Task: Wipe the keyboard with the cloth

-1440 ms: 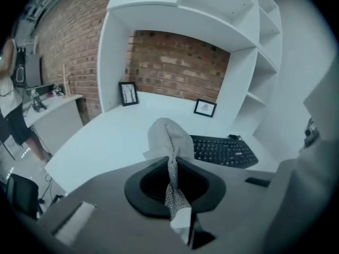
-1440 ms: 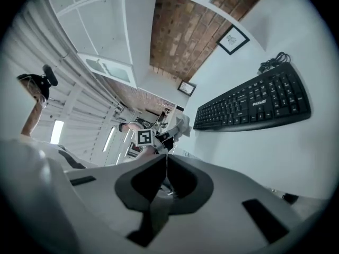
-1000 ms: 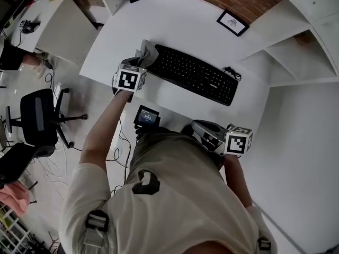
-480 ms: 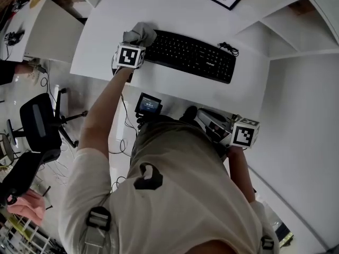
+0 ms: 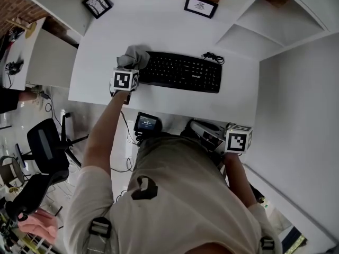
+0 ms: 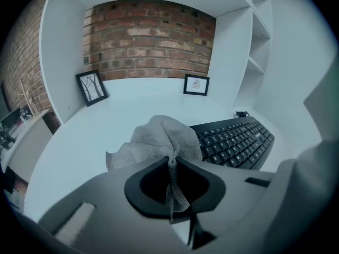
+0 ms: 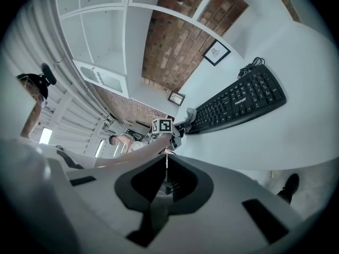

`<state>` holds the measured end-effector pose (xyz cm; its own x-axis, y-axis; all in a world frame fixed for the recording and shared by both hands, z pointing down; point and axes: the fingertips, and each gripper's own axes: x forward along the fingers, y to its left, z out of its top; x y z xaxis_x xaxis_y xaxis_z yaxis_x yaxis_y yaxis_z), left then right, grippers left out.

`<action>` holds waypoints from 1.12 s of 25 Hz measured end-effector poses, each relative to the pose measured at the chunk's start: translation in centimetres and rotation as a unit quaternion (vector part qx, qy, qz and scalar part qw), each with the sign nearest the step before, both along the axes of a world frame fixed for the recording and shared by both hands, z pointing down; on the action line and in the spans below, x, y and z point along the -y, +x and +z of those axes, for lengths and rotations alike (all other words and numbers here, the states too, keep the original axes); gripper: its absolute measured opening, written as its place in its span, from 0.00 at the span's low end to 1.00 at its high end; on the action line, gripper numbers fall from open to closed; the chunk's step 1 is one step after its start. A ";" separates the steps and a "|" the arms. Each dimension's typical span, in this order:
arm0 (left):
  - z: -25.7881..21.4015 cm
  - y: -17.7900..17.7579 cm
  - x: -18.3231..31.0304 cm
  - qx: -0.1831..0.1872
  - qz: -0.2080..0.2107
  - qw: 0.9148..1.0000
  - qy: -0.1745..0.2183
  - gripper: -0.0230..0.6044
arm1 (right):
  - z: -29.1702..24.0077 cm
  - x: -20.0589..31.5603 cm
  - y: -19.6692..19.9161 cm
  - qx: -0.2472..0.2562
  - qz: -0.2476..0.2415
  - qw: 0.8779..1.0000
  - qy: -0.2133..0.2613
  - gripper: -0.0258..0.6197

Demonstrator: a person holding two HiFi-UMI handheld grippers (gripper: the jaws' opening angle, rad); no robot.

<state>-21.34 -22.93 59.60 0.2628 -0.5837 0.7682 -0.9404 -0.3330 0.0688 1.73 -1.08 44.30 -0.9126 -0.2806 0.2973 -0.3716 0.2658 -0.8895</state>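
Observation:
A black keyboard (image 5: 183,71) lies across the white desk (image 5: 159,28). A grey cloth (image 5: 133,56) bunches at the keyboard's left end, partly over the first keys. My left gripper (image 5: 127,70) is shut on the cloth; in the left gripper view the cloth (image 6: 159,142) is pinched between the closed jaws (image 6: 172,160) and fans out ahead, with the keyboard (image 6: 235,139) to the right. My right gripper (image 5: 209,136) hangs off the desk's near edge beside the person's body, jaws closed and empty (image 7: 165,160); its view shows the keyboard (image 7: 238,103) far off.
Two small framed pictures (image 5: 97,4) (image 5: 200,6) stand at the back of the desk by the brick wall. A coiled cable (image 5: 211,56) lies behind the keyboard's right end. White shelves (image 5: 265,20) rise on the right. An office chair (image 5: 47,144) stands on the floor left.
The head view has shifted so the desk sits more square. The left gripper with the cloth stays at the keyboard's left end. The right gripper keeps low by the body.

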 end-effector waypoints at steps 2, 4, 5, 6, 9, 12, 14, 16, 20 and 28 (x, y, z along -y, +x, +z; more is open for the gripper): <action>0.1 0.4 0.0 0.007 -0.003 1.000 0.005 0.07 | 0.1 0.1 0.3 0.004 -0.001 1.000 0.000 0.05; 0.1 0.5 0.1 0.007 -0.012 1.000 0.011 0.07 | 0.0 0.3 0.6 0.004 0.004 1.000 0.001 0.05; 0.0 0.5 0.1 0.003 -0.015 1.000 0.013 0.07 | -0.1 0.5 0.8 0.003 0.007 1.000 0.000 0.05; -0.1 0.5 0.1 -0.001 -0.017 1.000 0.013 0.07 | -0.1 0.6 1.0 0.002 0.011 1.000 -0.001 0.05; -0.1 0.8 0.0 -0.014 -0.016 1.000 0.009 0.07 | -0.1 0.7 0.9 0.006 0.011 1.000 0.000 0.05; 0.1 1.5 0.0 -0.012 -0.010 1.000 0.003 0.07 | 0.0 0.8 0.8 0.006 0.002 1.000 0.004 0.05; 0.1 2.2 0.0 -0.007 0.001 1.000 -0.002 0.07 | 0.1 0.8 0.6 0.008 0.000 1.000 0.004 0.05; 0.0 3.0 0.0 -0.004 0.019 1.000 -0.011 0.07 | -0.1 0.8 0.3 0.010 0.001 1.000 0.004 0.05; 0.0 5.2 -0.2 0.006 0.051 0.998 -0.021 0.07 | -0.3 0.7 0.2 0.014 0.004 1.000 0.006 0.05; 0.6 10.9 -1.2 0.037 0.117 0.992 -0.025 0.07 | 0.0 0.7 1.6 0.033 0.011 0.999 0.004 0.05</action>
<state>-10.47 -21.71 60.25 0.3292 -0.4746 0.8163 -0.8408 -0.5408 0.0246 3.30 -1.74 44.29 -0.9239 -0.3028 0.2338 -0.3172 0.2646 -0.9107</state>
